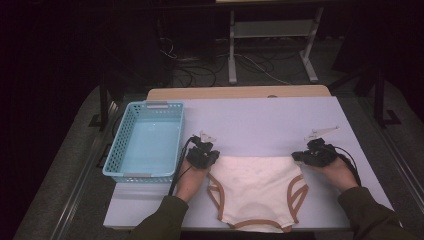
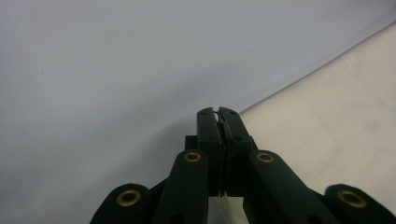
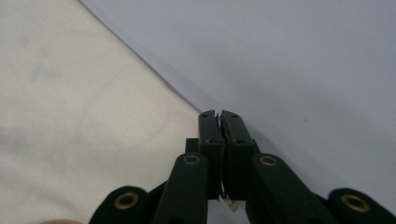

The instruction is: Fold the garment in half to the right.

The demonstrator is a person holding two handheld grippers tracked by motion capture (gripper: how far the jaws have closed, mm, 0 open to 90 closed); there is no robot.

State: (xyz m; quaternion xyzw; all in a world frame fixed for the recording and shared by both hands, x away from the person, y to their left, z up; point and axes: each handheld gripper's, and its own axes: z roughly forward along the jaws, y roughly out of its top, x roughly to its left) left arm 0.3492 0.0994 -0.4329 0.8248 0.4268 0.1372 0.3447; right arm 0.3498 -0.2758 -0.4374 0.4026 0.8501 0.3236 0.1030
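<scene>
A cream garment with brown trim point(image 1: 256, 192) is lying flat on the lavender table point(image 1: 280, 120), near its 6 o'clock edge, with the hem reaching that edge. The left gripper point(image 1: 209, 159) is sitting at the garment's 10 o'clock corner and the right gripper point(image 1: 299, 157) at its 2 o'clock corner. In the left gripper view the 2 jaws are standing pressed together with a thin edge of the cream cloth point(image 2: 336, 121) pinched between them at the corner; the right gripper view is showing the same clenched hold on the cloth point(image 3: 84, 116), a scrap of it peeking out low between the jaws.

A blue basket point(image 1: 120, 150) is sitting at 9 o'clock, just beside the left gripper. Bare table is lying open toward 12 o'clock. The person's sleeves are cut off at the bottom edge, and the room beyond the table is too dark to read.
</scene>
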